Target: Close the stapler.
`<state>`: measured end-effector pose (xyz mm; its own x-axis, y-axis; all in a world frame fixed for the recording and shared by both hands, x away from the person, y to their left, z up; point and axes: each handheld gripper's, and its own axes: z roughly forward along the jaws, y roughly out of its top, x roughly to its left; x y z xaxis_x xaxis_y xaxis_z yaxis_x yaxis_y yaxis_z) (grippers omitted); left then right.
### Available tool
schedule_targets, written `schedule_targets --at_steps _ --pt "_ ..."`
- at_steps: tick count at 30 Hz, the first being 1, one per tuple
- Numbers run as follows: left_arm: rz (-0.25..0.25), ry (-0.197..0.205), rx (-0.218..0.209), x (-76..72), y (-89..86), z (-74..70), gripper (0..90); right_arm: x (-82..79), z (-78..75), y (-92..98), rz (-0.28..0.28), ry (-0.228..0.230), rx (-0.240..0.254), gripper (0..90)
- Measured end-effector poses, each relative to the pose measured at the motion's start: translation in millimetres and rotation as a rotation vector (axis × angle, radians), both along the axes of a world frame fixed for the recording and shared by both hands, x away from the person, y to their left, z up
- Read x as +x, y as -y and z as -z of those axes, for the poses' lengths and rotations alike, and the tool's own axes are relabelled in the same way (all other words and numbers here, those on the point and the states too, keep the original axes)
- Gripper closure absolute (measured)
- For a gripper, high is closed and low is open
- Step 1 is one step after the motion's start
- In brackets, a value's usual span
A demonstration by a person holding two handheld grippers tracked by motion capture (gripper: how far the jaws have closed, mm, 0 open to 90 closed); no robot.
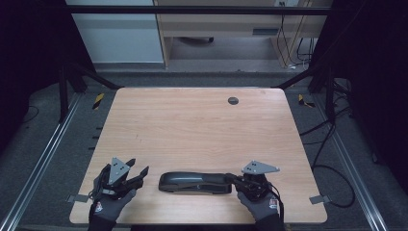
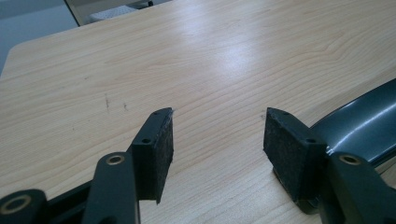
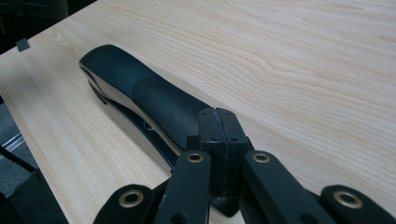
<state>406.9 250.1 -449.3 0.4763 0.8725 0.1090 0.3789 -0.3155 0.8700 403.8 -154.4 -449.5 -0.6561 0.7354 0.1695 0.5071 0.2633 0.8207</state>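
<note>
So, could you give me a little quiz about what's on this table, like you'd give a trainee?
1. True or false: the left claw is shut tight.
2. Where on the black stapler is the right claw? A: its left end. B: its right end. C: its middle.
3. What small thing is set into the table near its far edge?

Key: 1 false, its pads stand apart with nothing between them. 2 B. 3 a dark round plug.
</note>
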Motion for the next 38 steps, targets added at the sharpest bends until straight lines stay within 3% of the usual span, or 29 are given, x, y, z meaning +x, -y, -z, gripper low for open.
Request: schedule_targets --at_steps 6,12,15,21,27,35,38 --pt "-0.003 -0.006 0.0 1.1 -0.8 0.9 42.0 -2.3 -9.6 5.6 -0.026 0.05 0.105 88.4" --pt "-0.001 -0.013 0.0 2.2 -0.3 2.4 41.4 -0.3 -11.1 4.7 -0.005 0.06 0.086 83.2" --pt "0.001 -0.019 0.003 3.2 -0.5 3.7 41.2 1.4 -11.7 10.0 0.012 0.073 0.099 78.8" --pt "-0.001 -0.034 0.009 5.5 -1.9 7.0 40.3 7.5 -9.4 34.5 0.126 0.125 0.067 59.7" --pt "-0.012 -0.056 0.008 10.0 -6.5 11.8 37.6 20.5 7.2 65.4 0.248 0.073 -0.005 46.1" --pt "-0.034 -0.082 0.009 17.5 -18.7 18.4 34.6 28.3 24.5 103.8 0.359 -0.001 -0.063 38.1" --pt "-0.038 -0.094 0.017 21.2 -22.9 21.5 33.8 30.4 29.8 116.3 0.39 -0.009 -0.088 36.8"
